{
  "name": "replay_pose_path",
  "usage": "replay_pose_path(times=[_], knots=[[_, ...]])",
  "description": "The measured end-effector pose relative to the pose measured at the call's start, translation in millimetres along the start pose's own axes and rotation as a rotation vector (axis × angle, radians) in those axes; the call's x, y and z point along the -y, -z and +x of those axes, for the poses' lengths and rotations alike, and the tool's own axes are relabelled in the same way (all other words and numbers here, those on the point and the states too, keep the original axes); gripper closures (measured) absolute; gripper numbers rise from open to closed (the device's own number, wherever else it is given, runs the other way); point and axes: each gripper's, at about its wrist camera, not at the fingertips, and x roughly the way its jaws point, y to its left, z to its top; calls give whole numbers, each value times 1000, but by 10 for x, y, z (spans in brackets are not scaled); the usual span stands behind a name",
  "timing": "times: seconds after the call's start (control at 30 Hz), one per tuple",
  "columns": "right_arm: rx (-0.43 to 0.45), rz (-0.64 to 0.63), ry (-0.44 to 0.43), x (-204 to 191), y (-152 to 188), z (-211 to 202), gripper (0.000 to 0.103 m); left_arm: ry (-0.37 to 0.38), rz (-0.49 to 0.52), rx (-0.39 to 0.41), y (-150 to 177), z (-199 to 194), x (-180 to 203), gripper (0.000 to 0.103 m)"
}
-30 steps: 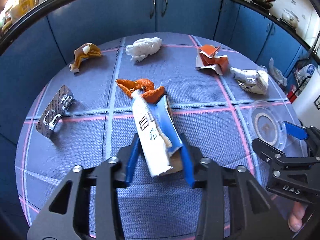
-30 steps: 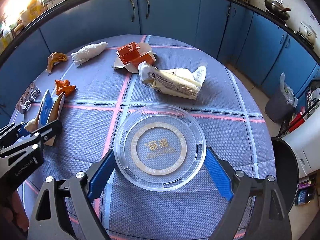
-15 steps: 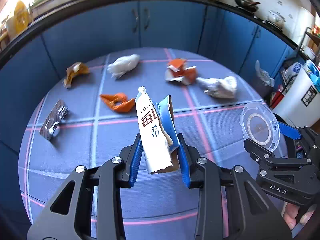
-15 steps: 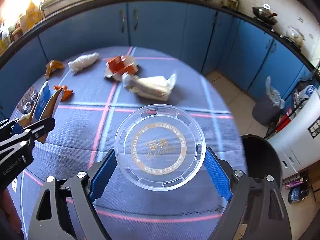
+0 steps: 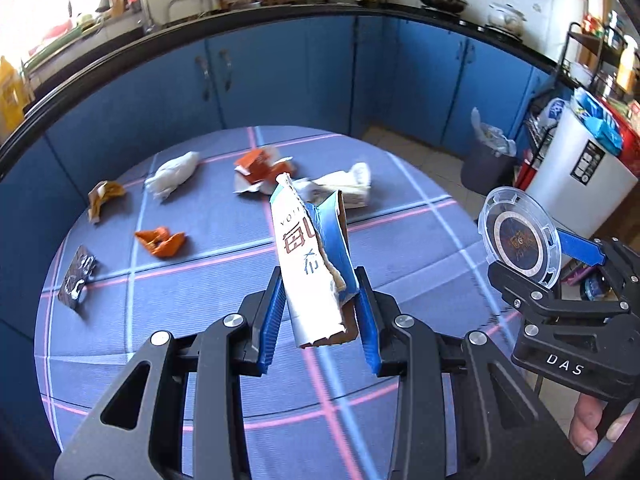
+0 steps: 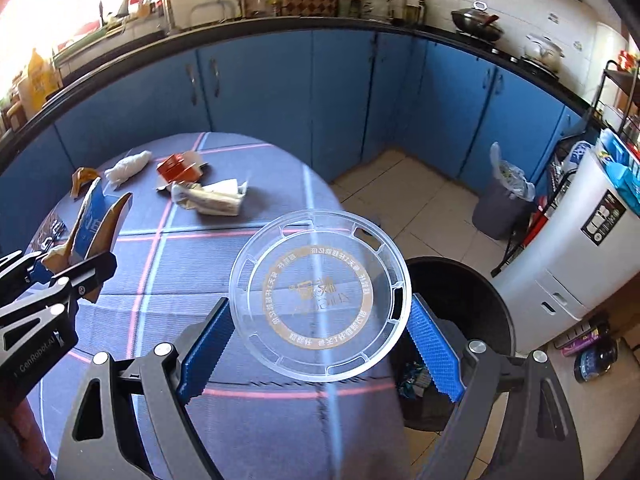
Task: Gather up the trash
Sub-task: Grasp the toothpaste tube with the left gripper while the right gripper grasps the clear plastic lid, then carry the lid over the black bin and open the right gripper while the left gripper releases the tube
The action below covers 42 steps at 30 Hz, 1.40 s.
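Torn carton [image 5: 310, 264] clamped in left hand-held gripper [image 5: 318, 320], clear lid [image 6: 320, 296] clamped in right hand-held gripper [image 6: 320, 354]

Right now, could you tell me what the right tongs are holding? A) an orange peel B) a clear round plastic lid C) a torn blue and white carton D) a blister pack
B: the right tongs are shut on the clear round plastic lid, held above the table edge near the black bin; the torn carton sits in the left tongs.
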Motion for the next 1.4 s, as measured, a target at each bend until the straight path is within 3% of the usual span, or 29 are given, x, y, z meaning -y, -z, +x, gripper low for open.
replay_pose_path(times=[0.63, 1.03, 1.4], knots=[[46, 100, 33, 665, 69, -170, 19, 25, 118, 16, -144, -32, 752, 68], [116, 126, 139, 996, 2, -203, 19, 38, 183, 20, -272, 73, 1157, 68], [61, 178, 105, 1301, -8, 37, 18, 50, 213, 3, -382, 260, 1387, 68]])
